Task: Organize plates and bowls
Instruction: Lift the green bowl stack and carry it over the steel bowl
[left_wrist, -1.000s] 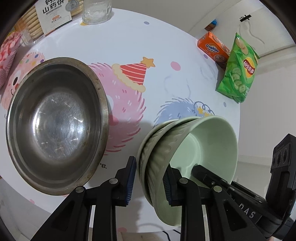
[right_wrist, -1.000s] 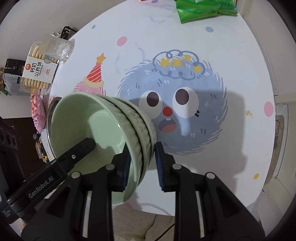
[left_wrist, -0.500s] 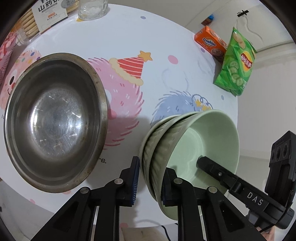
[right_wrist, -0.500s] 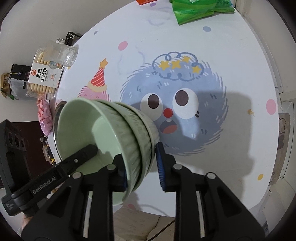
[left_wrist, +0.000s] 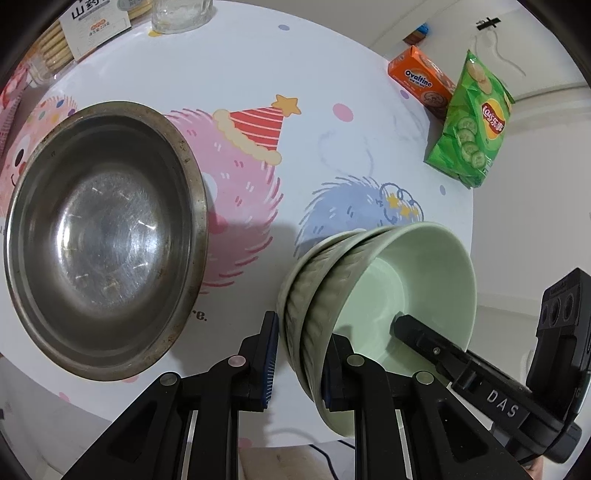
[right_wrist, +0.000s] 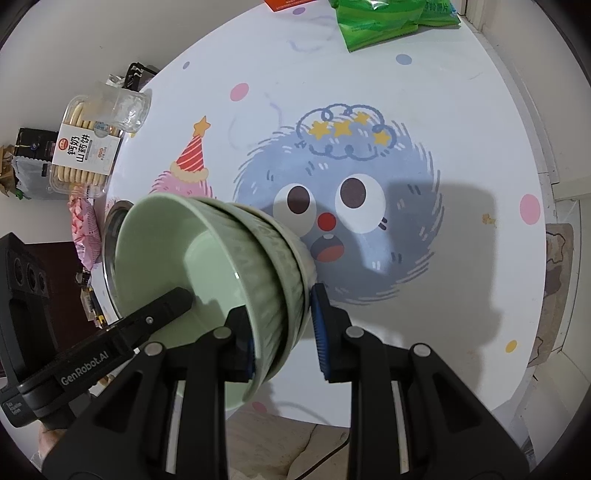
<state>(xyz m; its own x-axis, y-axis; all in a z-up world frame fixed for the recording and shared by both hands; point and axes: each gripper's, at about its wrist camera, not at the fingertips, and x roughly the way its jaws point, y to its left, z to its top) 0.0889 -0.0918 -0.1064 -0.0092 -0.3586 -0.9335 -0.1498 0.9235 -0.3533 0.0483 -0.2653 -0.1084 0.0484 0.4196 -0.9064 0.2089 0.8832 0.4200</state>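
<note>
A nested stack of pale green ribbed bowls (left_wrist: 369, 291) is held above the table, tilted, by both grippers on opposite rims. My left gripper (left_wrist: 299, 362) is shut on the stack's near rim, one finger outside and one inside. My right gripper (right_wrist: 282, 332) is shut on the opposite rim of the same stack (right_wrist: 207, 269); its finger (left_wrist: 432, 343) shows inside the top bowl in the left wrist view. A large steel bowl (left_wrist: 103, 240) sits empty on the table to the left of the stack.
The round table has a cartoon-print cover (right_wrist: 369, 110). A green chip bag (left_wrist: 472, 122) and an orange Ovaltine box (left_wrist: 421, 83) lie at the far right. A biscuit box (right_wrist: 85, 147), a glass (left_wrist: 181, 14) and a pink packet (right_wrist: 85, 229) are at the far left edge.
Both grippers have lifted the bowl stack slightly and kept their hold. The stack has shifted a little relative to the table; the steel bowl has not moved.
</note>
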